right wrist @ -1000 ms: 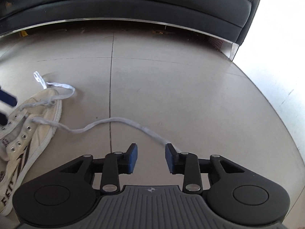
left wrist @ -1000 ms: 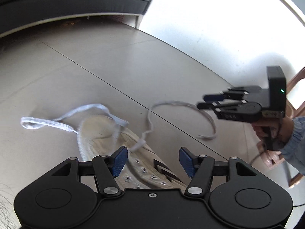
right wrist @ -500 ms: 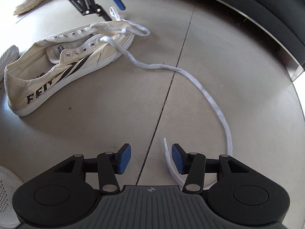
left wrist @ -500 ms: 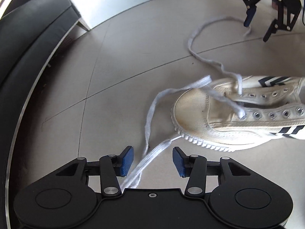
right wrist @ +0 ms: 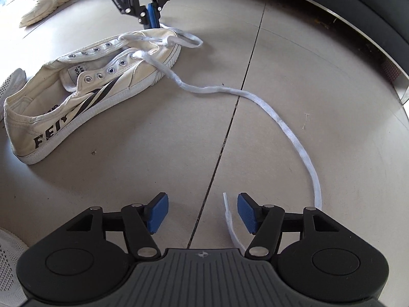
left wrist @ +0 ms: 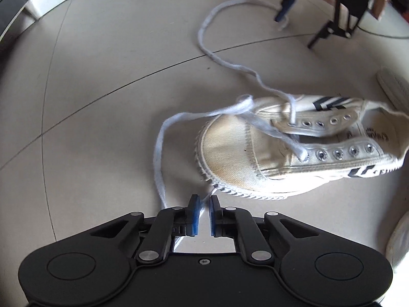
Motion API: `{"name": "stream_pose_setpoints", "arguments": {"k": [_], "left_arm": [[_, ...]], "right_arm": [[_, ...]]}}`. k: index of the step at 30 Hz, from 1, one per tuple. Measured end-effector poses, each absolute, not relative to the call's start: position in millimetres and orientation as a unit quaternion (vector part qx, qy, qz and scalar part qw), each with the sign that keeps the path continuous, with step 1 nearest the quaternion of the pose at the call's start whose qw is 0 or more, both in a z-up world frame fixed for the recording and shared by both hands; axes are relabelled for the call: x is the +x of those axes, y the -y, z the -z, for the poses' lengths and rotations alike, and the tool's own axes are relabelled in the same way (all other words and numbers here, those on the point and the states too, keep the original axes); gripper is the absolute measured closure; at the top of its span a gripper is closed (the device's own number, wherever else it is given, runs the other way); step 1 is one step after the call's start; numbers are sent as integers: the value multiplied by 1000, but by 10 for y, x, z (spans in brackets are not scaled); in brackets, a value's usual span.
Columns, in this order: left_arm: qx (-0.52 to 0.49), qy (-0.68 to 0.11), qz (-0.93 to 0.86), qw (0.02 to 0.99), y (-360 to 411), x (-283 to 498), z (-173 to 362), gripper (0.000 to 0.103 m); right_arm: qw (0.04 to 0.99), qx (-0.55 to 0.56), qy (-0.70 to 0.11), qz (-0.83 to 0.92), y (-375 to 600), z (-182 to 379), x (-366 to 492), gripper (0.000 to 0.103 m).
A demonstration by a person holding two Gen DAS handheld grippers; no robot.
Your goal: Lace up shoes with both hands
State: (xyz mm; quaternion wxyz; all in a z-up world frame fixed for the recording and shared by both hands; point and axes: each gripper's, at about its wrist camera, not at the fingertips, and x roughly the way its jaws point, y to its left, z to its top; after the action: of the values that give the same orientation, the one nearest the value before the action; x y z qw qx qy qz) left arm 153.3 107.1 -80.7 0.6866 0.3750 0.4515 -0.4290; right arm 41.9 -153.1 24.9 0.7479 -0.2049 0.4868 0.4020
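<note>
Pinching one end of the white lace [left wrist: 158, 158], the left tongs [left wrist: 203, 213] now sit with pads pressed together on the strand just beside the toe of the cream canvas shoe [left wrist: 281, 153]; half a second back the same pads stood apart with the lace lying loose between them. Left end counts as secured, in this reading.

Right tongs [right wrist: 202, 212]: jaws opening, spread wide. The other lace end [right wrist: 227, 215] lies on the floor between the pads, close to the right pad but not gripped. Compared with half a second ago the gap is wider and the tip sits in much the same place. Judgement: right side is lining up for its own pinch, so threading has not begun.

Shoe lies on its side on the tiled floor [right wrist: 281, 76], lace run through only the eyelets nearest the toe; remaining eyelets [right wrist: 110, 70] empty. Task is at an early stage.

Containers: none in view. The shoe's opening holds nothing visible. Other pale shoes sit at the frame edges, e.g. [right wrist: 48, 2].
</note>
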Motion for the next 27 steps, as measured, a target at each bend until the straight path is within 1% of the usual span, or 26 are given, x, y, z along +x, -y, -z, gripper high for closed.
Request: {"name": "stream_pose_setpoints", "arguments": {"k": [2, 4, 7, 9, 11, 14, 15, 17, 21, 22, 27], "left_arm": [[416, -438, 359, 712, -1179, 1482, 851, 103], [420, -426, 313, 738, -1330, 1420, 805, 103], [367, -404, 251, 799, -1574, 1324, 511, 103], [319, -384, 213, 840, -1729, 1274, 250, 103], [277, -357, 170, 876, -1906, 1224, -62, 103], [234, -326, 120, 908, -2167, 1221, -429, 103], [223, -313, 112, 916, -2203, 1208, -559, 103], [204, -281, 97, 933, -2258, 1137, -806, 103], [143, -215, 109, 960, -2208, 898, -1233, 103], [111, -199, 119, 966, -2169, 820, -1346, 103], [52, -185, 163, 968, -2011, 692, -1512, 103]], "right_arm": [[748, -206, -482, -406, 1485, -299, 373, 39], [751, -193, -478, -413, 1460, -348, 346, 39], [761, -161, -470, -418, 1415, -446, 306, 38], [767, -134, -468, -418, 1370, -507, 280, 38], [769, -115, -465, -423, 1335, -540, 252, 36], [769, -130, -471, -412, 1294, -505, 192, 36], [772, -141, -478, -394, 1307, -470, 169, 36], [781, -125, -484, -375, 1374, -459, 140, 36], [793, -33, -489, -362, 1513, -526, 30, 36], [793, -14, -490, -363, 1513, -537, -8, 36], [791, 42, -485, -370, 1446, -606, -127, 36]]}}
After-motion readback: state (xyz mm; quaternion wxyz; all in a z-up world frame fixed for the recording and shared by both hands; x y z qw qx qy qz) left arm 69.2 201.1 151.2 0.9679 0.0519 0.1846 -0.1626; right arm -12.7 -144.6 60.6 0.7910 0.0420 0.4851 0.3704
